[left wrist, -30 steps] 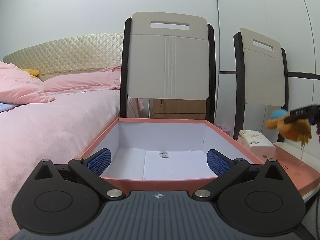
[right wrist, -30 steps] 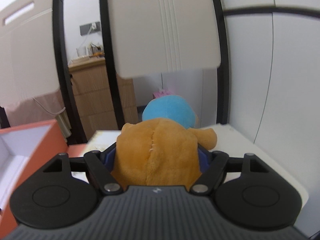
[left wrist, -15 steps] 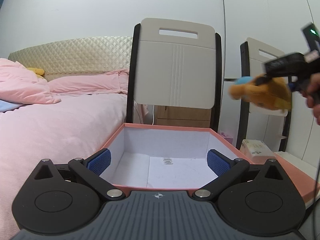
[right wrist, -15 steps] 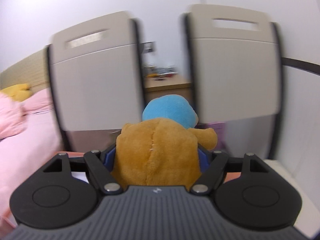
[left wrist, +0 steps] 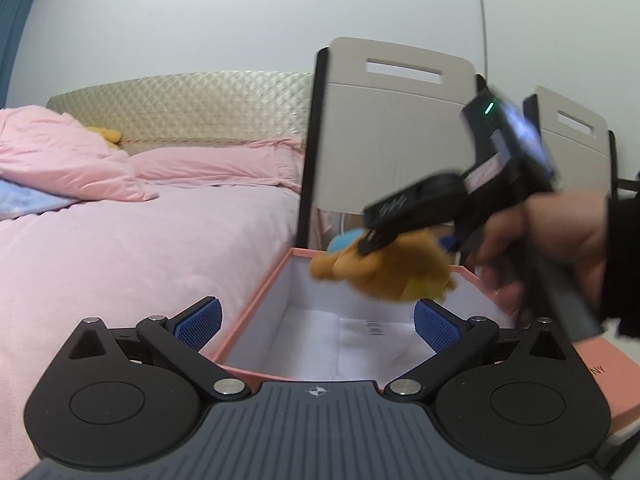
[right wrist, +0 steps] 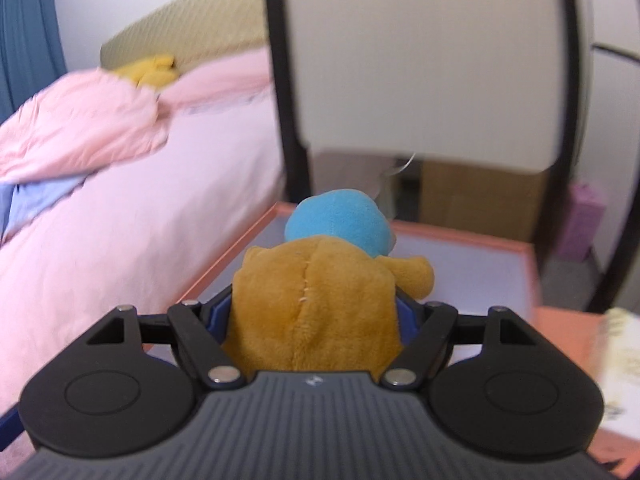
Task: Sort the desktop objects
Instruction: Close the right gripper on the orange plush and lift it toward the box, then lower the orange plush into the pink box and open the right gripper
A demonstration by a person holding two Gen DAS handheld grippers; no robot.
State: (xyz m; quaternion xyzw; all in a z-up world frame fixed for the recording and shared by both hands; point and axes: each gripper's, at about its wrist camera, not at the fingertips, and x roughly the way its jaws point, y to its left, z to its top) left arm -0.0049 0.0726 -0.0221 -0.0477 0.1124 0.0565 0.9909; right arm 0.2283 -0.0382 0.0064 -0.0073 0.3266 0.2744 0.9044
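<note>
Even soft indoor light, no glare; fisheye bending at edges; right gripper [left wrist: 384, 236] and plush toy [left wrist: 384, 270] motion-blurred, right-wrist background smeared.

A wide bed with a pale pink sheet [left wrist: 132, 248] fills the left of both views, backed by a quilted beige headboard [left wrist: 188, 108]. On it lie a rumpled pink duvet [left wrist: 60, 160], a long pink pillow [left wrist: 224, 164] against the headboard, a light blue cloth [left wrist: 24, 204] tucked under the duvet, and a yellow plush toy [left wrist: 105, 134] by the headboard. Just beside the bed stands an open salmon-pink cardboard box with a white lining [left wrist: 256, 304]; its flat salmon-pink lid [left wrist: 600, 376] lies to the right. What carries them is hidden.
</note>
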